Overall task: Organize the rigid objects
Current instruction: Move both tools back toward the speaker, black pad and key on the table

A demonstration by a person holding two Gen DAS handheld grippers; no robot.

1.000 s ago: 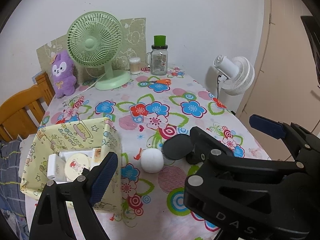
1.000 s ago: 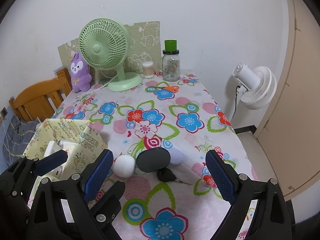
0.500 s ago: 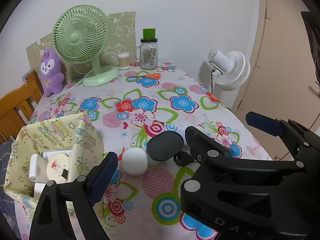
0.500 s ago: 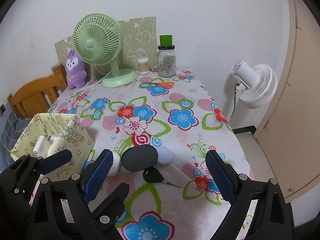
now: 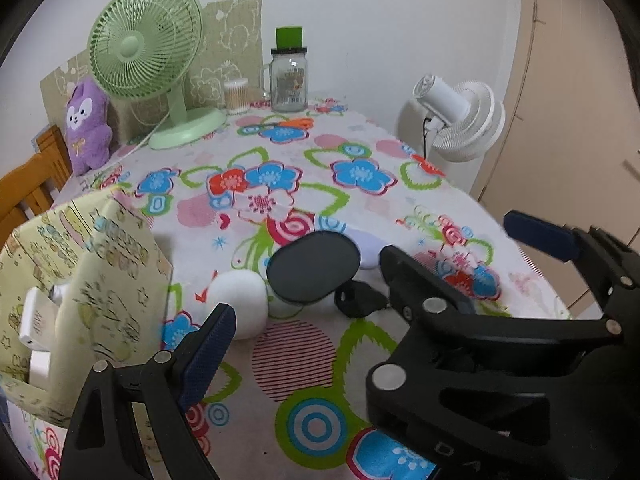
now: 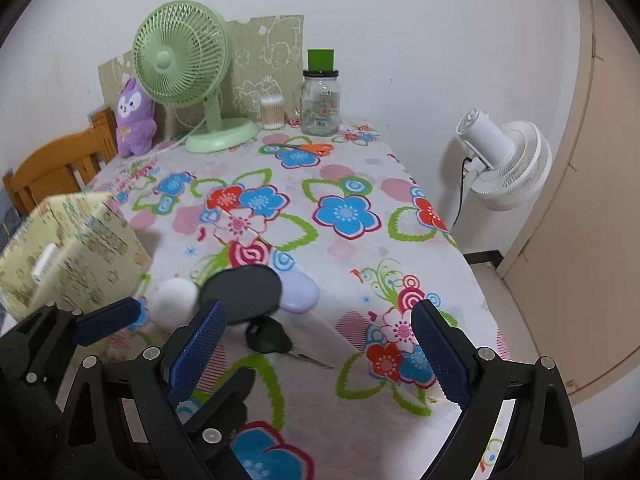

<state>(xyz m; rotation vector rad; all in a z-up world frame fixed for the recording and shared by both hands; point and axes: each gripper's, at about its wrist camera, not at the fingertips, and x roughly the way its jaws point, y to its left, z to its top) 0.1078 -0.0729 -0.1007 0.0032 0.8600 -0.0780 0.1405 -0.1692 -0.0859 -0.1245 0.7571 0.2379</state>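
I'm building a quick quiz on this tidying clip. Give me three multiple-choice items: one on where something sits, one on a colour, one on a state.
1. Where does the black key lie?
A. on the tablecloth, in front of the dark oval case
B. inside the yellow box
C. beside the glass jar

2. What colour is the desk fan on the table?
A. white
B. green
C. purple

3. How does the right gripper stand?
A. shut on the key
B. shut on the white ball
C. open, holding nothing

Answers: 1 A, the key rests on the cloth just nearer than the dark oval case. 2 B, its cage and base are pale green. 3 C, its blue pads stand wide apart over bare cloth.
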